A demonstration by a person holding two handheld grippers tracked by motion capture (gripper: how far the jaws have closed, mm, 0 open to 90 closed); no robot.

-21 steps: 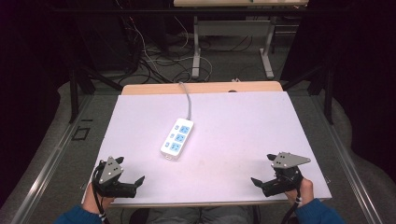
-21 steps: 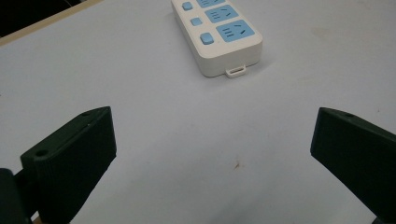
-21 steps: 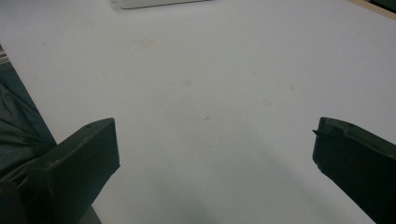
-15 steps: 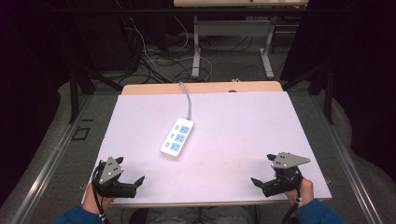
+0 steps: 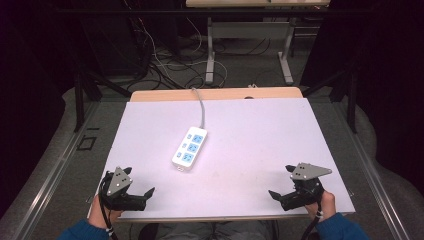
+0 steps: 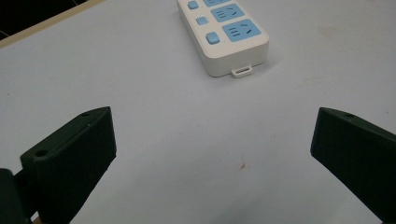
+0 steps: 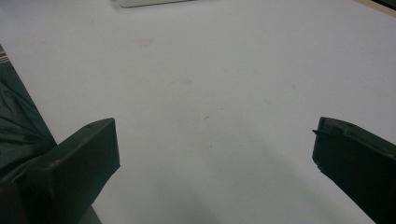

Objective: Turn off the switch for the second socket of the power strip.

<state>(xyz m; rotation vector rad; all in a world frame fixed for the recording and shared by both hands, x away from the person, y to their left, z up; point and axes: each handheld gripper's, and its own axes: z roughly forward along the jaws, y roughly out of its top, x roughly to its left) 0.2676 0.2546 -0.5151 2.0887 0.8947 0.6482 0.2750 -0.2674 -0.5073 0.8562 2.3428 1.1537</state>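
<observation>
1. The left gripper (image 5: 142,196) sits at the near left corner of the table, its jaws spread wide with nothing between them; in the left gripper view the gap shows bare white surface.
2. The right gripper (image 5: 281,196) rests at the near right corner, jaws likewise wide apart and empty. Each carries a grey plate (image 5: 310,171) on top.
3. A hand (image 5: 325,205) in a blue sleeve (image 5: 340,229) holds the right one from below the table edge; the left is held the same way, a cable (image 5: 104,215) trailing down from it.
4. The power strip (image 5: 190,147) lies a little left of the table's middle, well apart from both grippers, tilted so its far end leans right. It is white with blue sockets and small blue buttons (image 6: 211,38); a small tab sticks out of its near end.
5. Its grey cord (image 5: 201,105) runs off the far edge.
6. The table (image 5: 260,140) has a white top, faintly stained in spots, with a wooden strip (image 5: 220,94) showing along the far side.
7. Beyond it the room is dark: grey floor, tangled cables (image 5: 160,65), and the metal legs of a second table (image 5: 247,30).
</observation>
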